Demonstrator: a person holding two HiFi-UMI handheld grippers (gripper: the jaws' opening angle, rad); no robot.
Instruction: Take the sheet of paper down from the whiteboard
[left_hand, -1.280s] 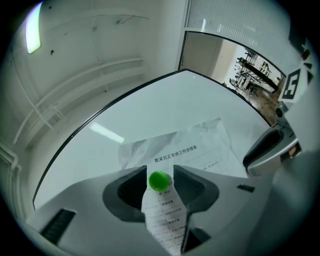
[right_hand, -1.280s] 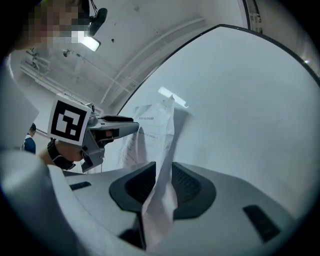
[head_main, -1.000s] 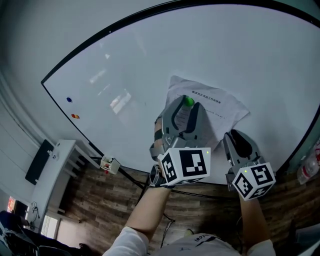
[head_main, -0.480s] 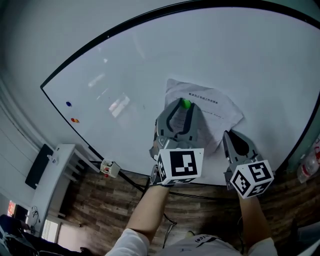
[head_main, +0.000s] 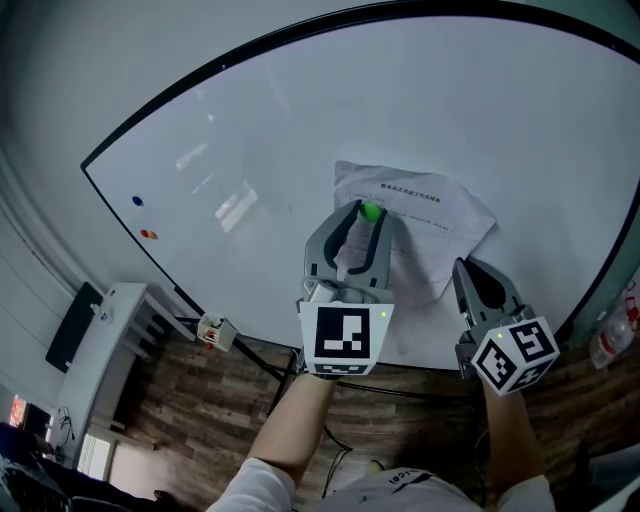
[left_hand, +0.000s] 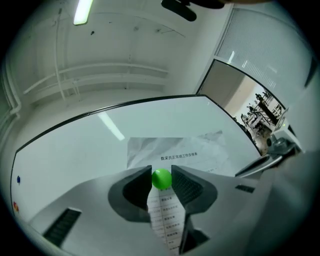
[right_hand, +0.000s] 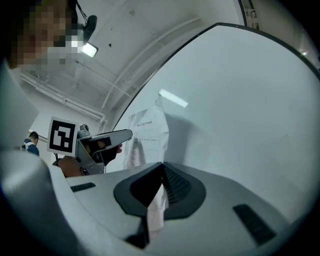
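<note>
Left hand-held gripper (head_main: 369, 210), jaws just closing, pinches green magnet (head_main: 371, 211) pinning sheet (head_main: 430, 205) to whiteboard (head_main: 250, 130); right hand-held gripper (right_hand: 161, 170) clamps sheet corner.

There was one whiteboard (head_main: 250, 150), one sheet of paper (head_main: 430, 215), one green magnet (head_main: 371, 211), two small dots (head_main: 138, 200), and two grippers: left gripper (head_main: 369, 213) and right gripper (head_main: 468, 268).

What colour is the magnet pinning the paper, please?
Green; the magnet shows best in the left gripper view.
</note>
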